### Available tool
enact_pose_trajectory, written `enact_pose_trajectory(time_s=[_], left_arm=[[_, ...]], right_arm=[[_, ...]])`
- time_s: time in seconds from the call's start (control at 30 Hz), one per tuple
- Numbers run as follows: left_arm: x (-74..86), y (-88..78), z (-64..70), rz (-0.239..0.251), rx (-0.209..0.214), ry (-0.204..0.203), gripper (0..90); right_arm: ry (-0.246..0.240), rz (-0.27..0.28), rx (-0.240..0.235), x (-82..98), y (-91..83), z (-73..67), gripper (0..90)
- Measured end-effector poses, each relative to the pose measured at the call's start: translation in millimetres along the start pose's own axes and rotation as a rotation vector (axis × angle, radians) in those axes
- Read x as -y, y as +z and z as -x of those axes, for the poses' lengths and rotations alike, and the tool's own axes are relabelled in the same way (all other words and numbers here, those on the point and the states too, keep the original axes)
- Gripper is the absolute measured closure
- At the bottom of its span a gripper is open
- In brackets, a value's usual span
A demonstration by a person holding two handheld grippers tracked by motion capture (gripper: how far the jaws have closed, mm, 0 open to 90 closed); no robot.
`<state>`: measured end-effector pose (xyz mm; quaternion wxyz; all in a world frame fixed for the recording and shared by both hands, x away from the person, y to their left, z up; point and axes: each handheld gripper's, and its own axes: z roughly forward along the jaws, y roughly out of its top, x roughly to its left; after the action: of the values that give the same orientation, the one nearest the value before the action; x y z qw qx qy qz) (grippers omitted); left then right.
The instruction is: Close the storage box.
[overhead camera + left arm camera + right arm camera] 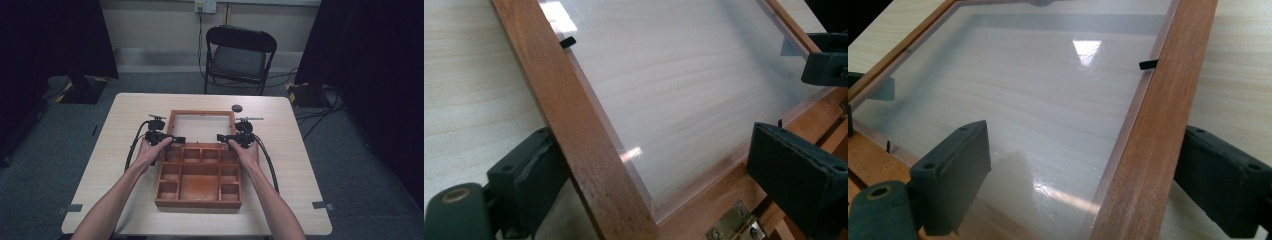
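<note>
you had the glazed lid (202,125) lying flat between your hands. each side rail ran forward between a tool's jaws, left tool (649,175) and right tool (1098,185) both wide, neither clamped.

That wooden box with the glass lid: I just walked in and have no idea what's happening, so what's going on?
A person holds a claw in each hand at the wooden box, which lies open on the table. The left claw straddles the lid's left frame rail, and the right claw straddles the right rail, both near the hinge. The jaws look open around the rails, not clamped. The box's compartments look empty.
</note>
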<state>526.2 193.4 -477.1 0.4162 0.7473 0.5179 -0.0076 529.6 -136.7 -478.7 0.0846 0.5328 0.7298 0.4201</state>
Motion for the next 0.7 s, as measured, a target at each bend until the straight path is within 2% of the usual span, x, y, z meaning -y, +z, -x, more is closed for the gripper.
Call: enact_pose_trajectory(time_s=[0.1,0.33,0.43,0.5,0.7], left_arm=[[0.0,0.4,0.9,-0.001,0.008,-0.008,9.4],[-2.4,-4.9,5.3,0.024,-0.029,0.046,11.5],[-3.5,-8.9,5.7,0.037,-0.038,0.045,16.9],[-4.2,-11.1,5.6,0.036,-0.051,0.064,21.1],[-5.9,-16.6,6.4,0.054,-0.039,0.067,23.8]], right_arm=[[-0.009,0.006,0.004,-0.2,-0.8,-0.5,10.6],[-0.037,0.029,0.024,-8.3,-8.2,-3.1,20.0],[-0.042,0.047,0.038,-11.9,-12.1,-4.9,23.8],[-0.039,0.057,0.046,-12.9,-14.8,-6.2,25.6],[-0.031,0.088,0.016,-13.7,-20.8,-5.0,27.5]])
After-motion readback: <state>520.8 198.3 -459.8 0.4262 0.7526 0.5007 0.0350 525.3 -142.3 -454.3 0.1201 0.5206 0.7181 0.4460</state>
